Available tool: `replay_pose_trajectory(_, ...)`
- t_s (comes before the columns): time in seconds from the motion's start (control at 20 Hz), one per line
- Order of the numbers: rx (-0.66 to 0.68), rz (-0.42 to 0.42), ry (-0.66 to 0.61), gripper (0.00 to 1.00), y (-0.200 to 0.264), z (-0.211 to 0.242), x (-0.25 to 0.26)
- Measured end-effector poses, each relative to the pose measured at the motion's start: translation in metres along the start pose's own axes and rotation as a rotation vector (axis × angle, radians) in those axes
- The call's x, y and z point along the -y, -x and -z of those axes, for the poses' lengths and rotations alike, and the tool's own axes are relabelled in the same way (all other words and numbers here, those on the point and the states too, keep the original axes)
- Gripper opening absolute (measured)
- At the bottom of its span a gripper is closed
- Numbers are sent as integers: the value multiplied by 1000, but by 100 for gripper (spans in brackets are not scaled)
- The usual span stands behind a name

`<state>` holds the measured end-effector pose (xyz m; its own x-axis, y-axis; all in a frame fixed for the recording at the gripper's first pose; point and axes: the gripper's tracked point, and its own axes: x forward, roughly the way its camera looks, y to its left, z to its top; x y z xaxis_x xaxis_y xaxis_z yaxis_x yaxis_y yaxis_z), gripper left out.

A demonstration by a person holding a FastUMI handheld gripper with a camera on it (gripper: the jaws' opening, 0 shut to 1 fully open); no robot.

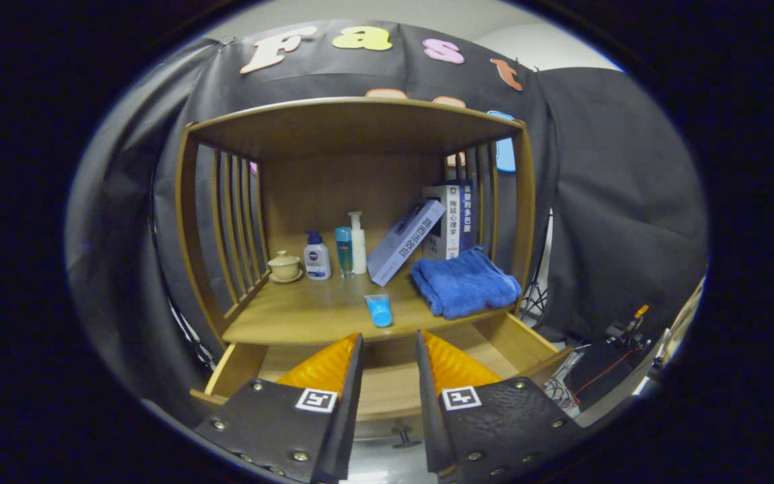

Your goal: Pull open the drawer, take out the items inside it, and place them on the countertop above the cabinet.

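Observation:
The wooden drawer [521,344] stands pulled out below the countertop [306,312] of the cabinet. Its bare wooden floor shows between and beside my fingers; no item shows in the part I can see. A small blue tube [379,310] lies at the countertop's front edge, just beyond my fingertips. A folded blue towel [464,282] rests on the countertop to the right of the tube. My gripper [389,339] hovers over the drawer, open, with nothing between its fingers.
At the back of the countertop stand a lidded ceramic cup [284,266], three bottles [337,252], a leaning book [405,240] and upright books [452,220]. Slatted wooden sides and a top shelf [353,124] enclose the countertop. Cables and a stand [602,356] lie right of the cabinet.

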<state>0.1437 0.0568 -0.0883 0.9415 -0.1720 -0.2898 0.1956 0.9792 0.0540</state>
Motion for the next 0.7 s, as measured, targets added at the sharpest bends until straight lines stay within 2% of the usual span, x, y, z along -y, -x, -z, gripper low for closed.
replay_pose_trajectory(0.35, -54, -42, -30, 43, 35, 77, 1)
replay_pose_trajectory(0.5, -97, -33, -42, 49, 38, 106, 6)
replay_pose_trajectory(0.7, -122, -45, -84, 100, 35, 128, 5)
